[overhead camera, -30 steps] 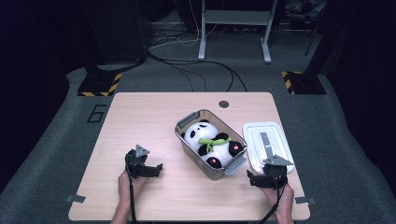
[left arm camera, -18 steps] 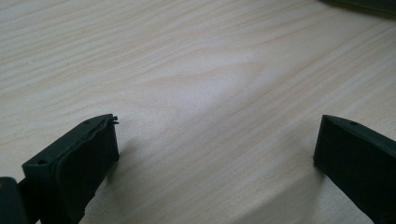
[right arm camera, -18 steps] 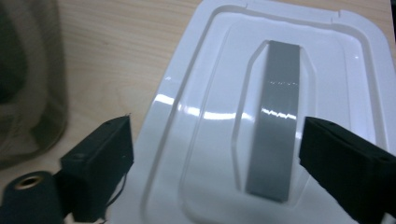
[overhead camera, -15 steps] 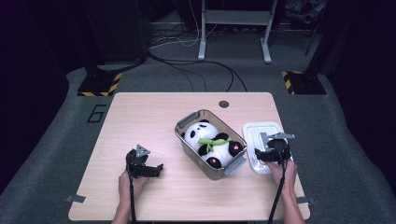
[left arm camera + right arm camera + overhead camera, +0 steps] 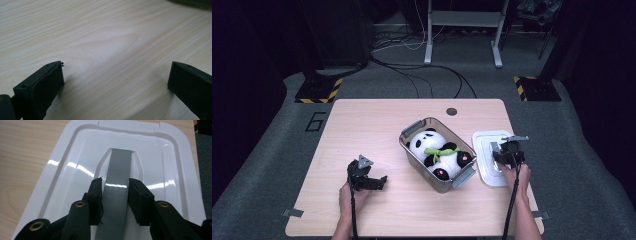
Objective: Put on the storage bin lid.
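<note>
Gripping the grey handle (image 5: 117, 187) on the white lid (image 5: 62, 182) is the step in hand: your right gripper (image 5: 115, 185) has its jaws astride it, close on both sides, but I can't tell whether they actually pinch yet. Squeeze square, then lift straight up.

Lid (image 5: 484, 150) sits centre-right in the high view, just beside the clear bin (image 5: 412, 131) holding the panda (image 5: 437, 150); table edge (image 5: 524, 165) is close on its far side.

Left gripper (image 5: 371, 181), lower left, is wide open, holds nothing, with bare wood around it.
</note>
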The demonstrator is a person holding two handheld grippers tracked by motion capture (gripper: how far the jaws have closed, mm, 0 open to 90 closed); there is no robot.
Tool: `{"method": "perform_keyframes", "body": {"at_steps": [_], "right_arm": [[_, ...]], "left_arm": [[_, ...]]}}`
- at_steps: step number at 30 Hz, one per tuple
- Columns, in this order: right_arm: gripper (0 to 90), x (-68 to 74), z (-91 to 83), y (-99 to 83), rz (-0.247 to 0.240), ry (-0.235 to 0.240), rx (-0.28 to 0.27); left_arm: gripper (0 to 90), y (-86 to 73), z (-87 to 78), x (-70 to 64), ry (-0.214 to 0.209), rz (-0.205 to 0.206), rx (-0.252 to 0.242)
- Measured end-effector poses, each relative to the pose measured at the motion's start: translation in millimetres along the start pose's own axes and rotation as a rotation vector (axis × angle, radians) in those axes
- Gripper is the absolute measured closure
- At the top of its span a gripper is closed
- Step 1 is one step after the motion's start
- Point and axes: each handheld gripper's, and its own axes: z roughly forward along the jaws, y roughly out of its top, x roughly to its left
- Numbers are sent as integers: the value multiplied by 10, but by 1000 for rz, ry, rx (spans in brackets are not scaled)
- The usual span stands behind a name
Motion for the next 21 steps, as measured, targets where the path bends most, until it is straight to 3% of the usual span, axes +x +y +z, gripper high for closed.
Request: {"method": "perform_keyframes", "body": {"at_steps": [12, 21], "right_arm": [[670, -22, -35, -30, 26, 1, -35], [670, -46, -236, 47, 38, 10, -63]], "left_arm": [[2, -1, -1, -3, 0, -1, 0], [2, -1, -2, -3, 0, 0, 1]]}}
